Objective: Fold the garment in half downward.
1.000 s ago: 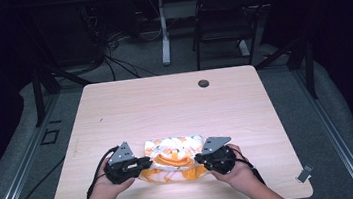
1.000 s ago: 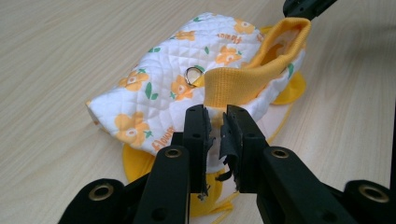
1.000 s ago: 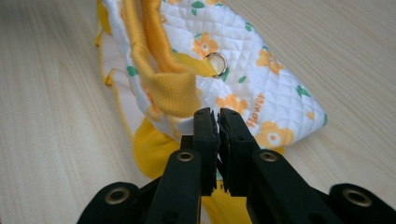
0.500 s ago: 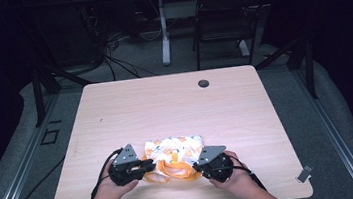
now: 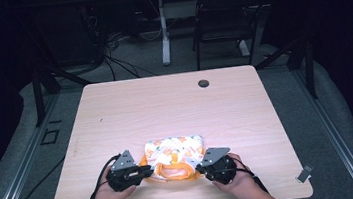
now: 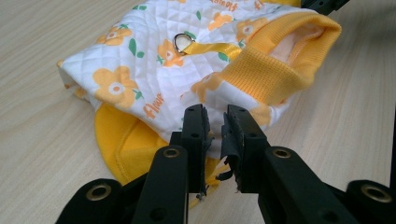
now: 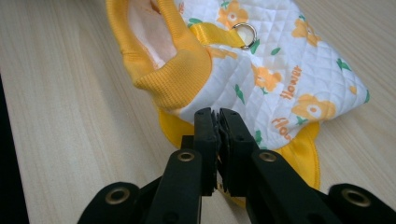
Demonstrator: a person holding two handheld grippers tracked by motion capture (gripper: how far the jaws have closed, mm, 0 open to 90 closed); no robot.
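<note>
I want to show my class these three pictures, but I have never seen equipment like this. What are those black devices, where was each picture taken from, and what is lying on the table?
No robot is at work here: a person holds handheld tongs in each hand. The high view looks down from above on a wooden table. You see the left tongs and the right tongs at either side of a small quilted garment, white with orange flowers and yellow ribbed trim.

The other two pictures come from cameras riding on the tongs, looking along their black jaws. The left tongs pinch the garment's edge with a narrow gap between the jaws. The right tongs are clamped on the garment's other side. A metal ring sits on a yellow strap.
</note>
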